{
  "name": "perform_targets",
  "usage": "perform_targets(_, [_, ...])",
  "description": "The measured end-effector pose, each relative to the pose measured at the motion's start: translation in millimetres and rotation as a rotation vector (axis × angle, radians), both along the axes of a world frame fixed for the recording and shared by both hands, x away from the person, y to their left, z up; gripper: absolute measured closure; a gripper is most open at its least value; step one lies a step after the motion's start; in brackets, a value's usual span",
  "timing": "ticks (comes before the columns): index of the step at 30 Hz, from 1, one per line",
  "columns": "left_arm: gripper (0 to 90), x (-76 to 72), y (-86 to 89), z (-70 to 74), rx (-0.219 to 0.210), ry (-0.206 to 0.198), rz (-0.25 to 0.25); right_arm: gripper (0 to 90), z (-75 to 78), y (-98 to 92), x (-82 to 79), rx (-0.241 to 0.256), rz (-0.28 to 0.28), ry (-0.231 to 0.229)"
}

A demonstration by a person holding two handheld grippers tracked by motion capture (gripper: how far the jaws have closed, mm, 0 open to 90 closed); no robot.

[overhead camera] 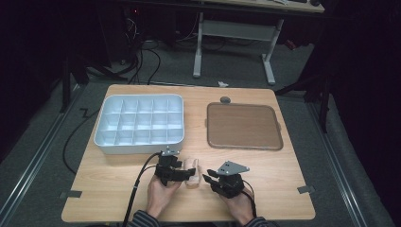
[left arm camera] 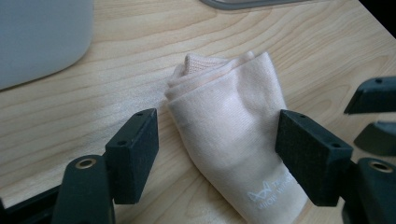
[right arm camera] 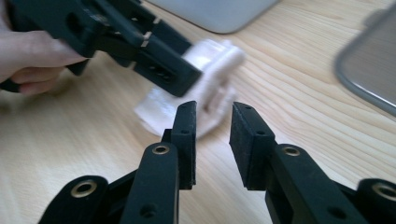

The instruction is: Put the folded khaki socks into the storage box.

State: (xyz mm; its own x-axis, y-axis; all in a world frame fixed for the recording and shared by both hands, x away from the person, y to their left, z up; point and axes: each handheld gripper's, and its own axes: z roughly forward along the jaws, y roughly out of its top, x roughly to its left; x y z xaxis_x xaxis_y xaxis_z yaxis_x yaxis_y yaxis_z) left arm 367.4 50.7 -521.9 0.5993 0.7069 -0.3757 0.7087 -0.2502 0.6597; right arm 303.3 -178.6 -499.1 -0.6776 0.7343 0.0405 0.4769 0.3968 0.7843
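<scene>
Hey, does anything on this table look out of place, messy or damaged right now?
Nothing stands out. The folded sock lies intact on the table between the open left gripper jaws; divided box and brown tray sit square.

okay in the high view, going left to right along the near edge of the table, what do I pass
Left gripper → folded pink sock → right gripper. Farther back, also left to right: white compartment tray → brown tray.
</scene>
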Motion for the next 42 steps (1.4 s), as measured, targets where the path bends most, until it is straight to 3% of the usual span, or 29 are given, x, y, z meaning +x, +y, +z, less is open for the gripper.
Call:
perform_targets(9, [39.5, 1.3, -9.5, -1.9, 0.026, 0.004, -0.01, 59.8, -6.2, -34.2, 3.7, -0.049, -0.134, -0.017])
perform_targets(12, [44.7, 1.1, -12.2, -1.2, 0.041, 0.002, -0.018, 55.5, -13.0, -50.3, 7.5, -0.064, -0.205, -0.003])
perform_targets(21, [53.3, 1.9, -11.0, -0.1, 0.045, 0.026, -0.044, 49.6, -27.5, -71.3, 13.9, -0.12, -0.31, 0.035])
perform_targets(27, [60.1, 3.1, -9.5, -0.3, 0.032, 0.038, -0.052, 45.8, -30.3, -77.0, 16.3, -0.114, -0.324, 0.037])
perform_targets(33, [68.4, 2.7, -7.4, 0.7, 0.024, 0.029, -0.059, 42.3, -32.1, -79.7, 19.0, -0.094, -0.33, 0.036])
perform_targets(42, [73.8, -0.4, -5.2, 2.5, 0.022, 0.004, -0.081, 41.4, -32.2, -80.7, 19.7, -0.081, -0.325, 0.043])
